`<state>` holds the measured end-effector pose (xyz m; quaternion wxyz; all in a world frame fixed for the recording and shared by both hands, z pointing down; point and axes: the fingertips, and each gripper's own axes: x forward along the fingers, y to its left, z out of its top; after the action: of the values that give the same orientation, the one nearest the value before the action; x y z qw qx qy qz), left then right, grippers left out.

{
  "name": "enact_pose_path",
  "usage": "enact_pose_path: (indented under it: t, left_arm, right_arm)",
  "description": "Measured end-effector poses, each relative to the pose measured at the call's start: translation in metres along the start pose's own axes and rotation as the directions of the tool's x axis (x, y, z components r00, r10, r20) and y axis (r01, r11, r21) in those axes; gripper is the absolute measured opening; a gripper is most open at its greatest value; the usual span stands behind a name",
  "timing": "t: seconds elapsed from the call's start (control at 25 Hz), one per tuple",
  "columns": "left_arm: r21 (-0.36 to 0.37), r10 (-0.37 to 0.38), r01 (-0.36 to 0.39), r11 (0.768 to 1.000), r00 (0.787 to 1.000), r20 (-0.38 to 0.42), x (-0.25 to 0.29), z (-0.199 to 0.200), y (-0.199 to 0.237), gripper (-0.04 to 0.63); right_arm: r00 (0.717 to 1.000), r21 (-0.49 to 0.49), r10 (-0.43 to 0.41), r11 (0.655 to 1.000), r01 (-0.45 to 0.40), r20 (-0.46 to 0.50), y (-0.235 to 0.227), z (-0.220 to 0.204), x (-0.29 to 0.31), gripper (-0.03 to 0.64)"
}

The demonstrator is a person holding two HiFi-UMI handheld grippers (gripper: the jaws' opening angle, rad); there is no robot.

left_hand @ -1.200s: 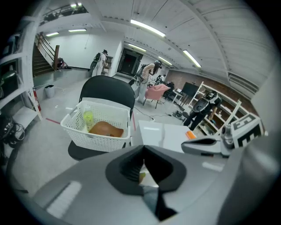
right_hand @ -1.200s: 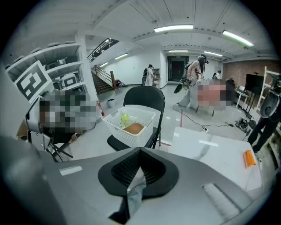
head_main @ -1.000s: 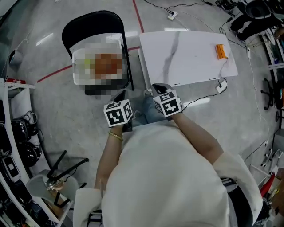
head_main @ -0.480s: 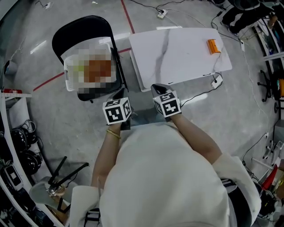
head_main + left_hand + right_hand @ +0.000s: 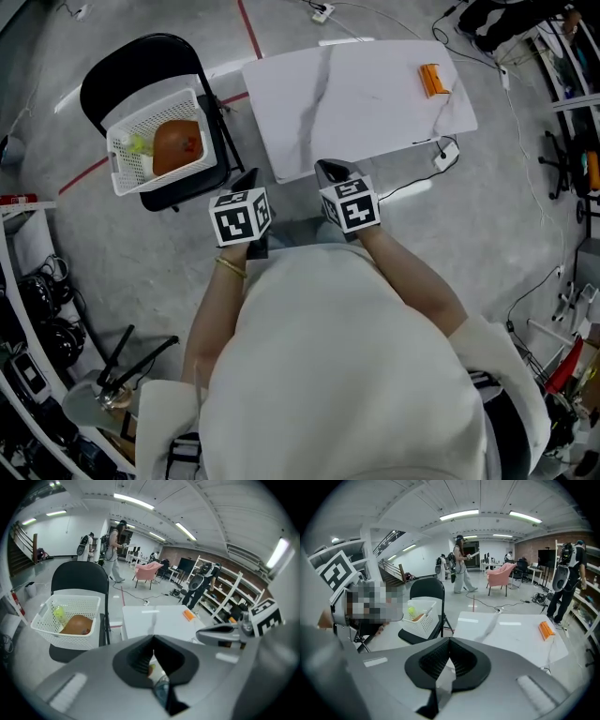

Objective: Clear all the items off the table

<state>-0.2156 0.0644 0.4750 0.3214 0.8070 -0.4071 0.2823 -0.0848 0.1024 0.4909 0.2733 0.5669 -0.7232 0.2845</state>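
A small orange item (image 5: 432, 79) lies near the far right corner of the white marble table (image 5: 356, 103); it also shows in the left gripper view (image 5: 188, 615) and the right gripper view (image 5: 545, 630). To the table's left, a white basket (image 5: 122, 141) sits on a black folding chair (image 5: 122, 66) and holds a brown thing (image 5: 176, 145) and a yellow-green bottle (image 5: 134, 142). My left gripper (image 5: 248, 180) and right gripper (image 5: 333, 171) hover side by side at the table's near edge, both shut with nothing between the jaws.
A power strip (image 5: 444, 155) with its cable lies on the floor by the table's right side. Shelves with gear line the left (image 5: 28, 309) and right (image 5: 577, 112) walls. People (image 5: 461, 564) stand far back in the hall.
Both grippers have shifted together to the right along the table's near edge, jaws still shut. The head view has swung, so table and basket sit further left in the picture.
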Motion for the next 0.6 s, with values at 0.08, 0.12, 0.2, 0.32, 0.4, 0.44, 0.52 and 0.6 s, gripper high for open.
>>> enact_pose_path:
  t: [0.08,0.12,0.2,0.32,0.4,0.44,0.52,0.6]
  left_arm:
    - [0.007,-0.013,0.013,1.000,1.000,-0.007,0.010,0.003,-0.018,0.009]
    - [0.011,-0.020,0.020,1.000,1.000,-0.011,0.015,0.005,-0.027,0.009]
    - [0.025,-0.030,0.031,0.999,0.999,-0.020,0.027,0.009,-0.046,0.009]
    - [0.051,-0.049,0.051,0.997,0.998,-0.035,0.045,0.014,-0.073,0.009]
    - [0.072,-0.063,0.067,0.995,0.997,-0.044,0.056,0.018,-0.090,0.009]
    - [0.082,-0.070,0.074,0.994,0.996,-0.049,0.061,0.019,-0.098,0.009]
    - [0.102,-0.081,0.086,0.991,0.995,-0.058,0.071,0.022,-0.114,0.009]
    - [0.119,-0.091,0.098,0.988,0.994,-0.063,0.081,0.026,-0.130,0.009]
  right_arm:
    - [1.000,0.009,-0.008,1.000,0.008,-0.003,-0.018,-0.004,-0.005,-0.002]
    - [1.000,0.014,-0.013,1.000,0.014,-0.004,-0.028,-0.006,-0.007,-0.002]
    - [1.000,0.028,-0.024,0.999,0.024,-0.006,-0.049,-0.008,-0.012,-0.002]
    - [0.999,0.050,-0.039,0.998,0.039,-0.006,-0.077,-0.013,-0.018,-0.002]
    - [0.999,0.066,-0.050,0.997,0.050,-0.002,-0.094,-0.015,-0.022,-0.002]
    - [0.998,0.075,-0.056,0.996,0.056,0.000,-0.102,-0.016,-0.024,-0.002]
    - [0.998,0.088,-0.068,0.994,0.067,0.005,-0.118,-0.018,-0.028,-0.002]
    - [0.997,0.100,-0.081,0.992,0.079,0.012,-0.136,-0.020,-0.033,-0.002]
